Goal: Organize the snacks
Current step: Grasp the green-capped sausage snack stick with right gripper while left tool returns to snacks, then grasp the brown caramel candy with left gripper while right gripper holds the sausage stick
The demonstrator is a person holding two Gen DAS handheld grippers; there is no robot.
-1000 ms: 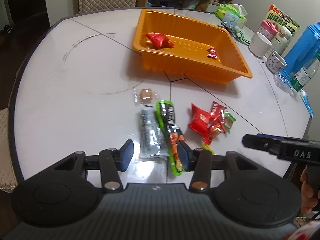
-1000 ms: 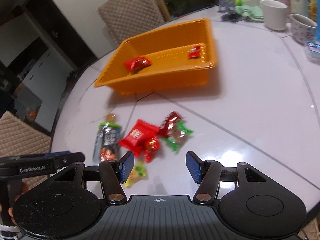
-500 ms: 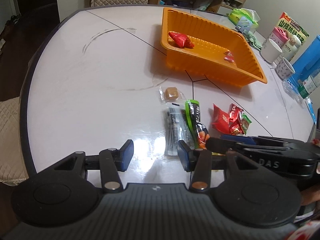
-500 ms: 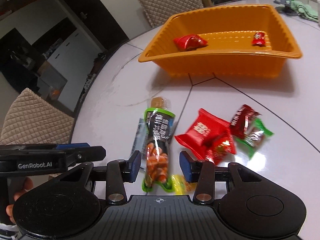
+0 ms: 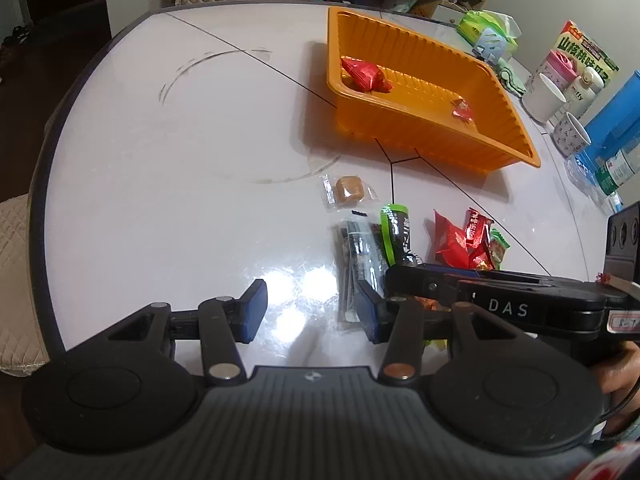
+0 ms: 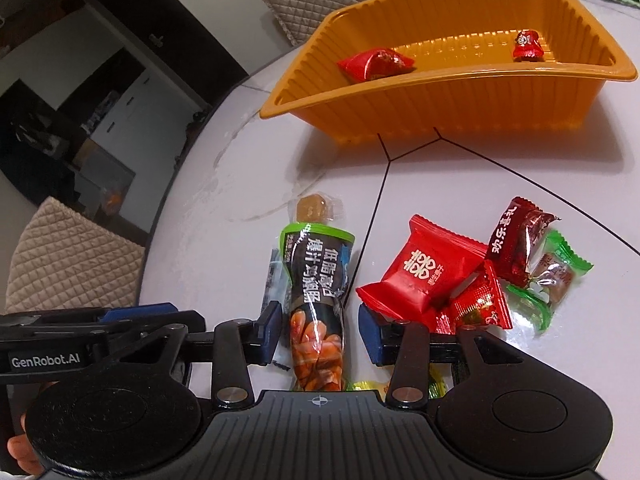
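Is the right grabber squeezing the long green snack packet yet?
Apart. In the right wrist view the green snack packet lies between the right gripper pads, which have just been closing, with a white table gap showing on each side.

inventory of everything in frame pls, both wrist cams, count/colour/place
tray: 1, orange, far side of the table
snacks in tray: 2, red, one large, one small
long snack pack: 1, green and black, between the right tool's pads
clear pack: 1, transparent, beside the long pack
caramel candy: 1, brown in clear wrap, nearer the tray
red packs: 3, table, right of the long pack, largest
green candy: 1, at the red cluster's right edge
yellow candy: 1, partly hidden under the right tool
mugs: 2, white, far right edge
left tool: 1, black with blue pads, open, empty
right tool: 1, black with blue pads, jaws just closing around the long pack, gap still showing
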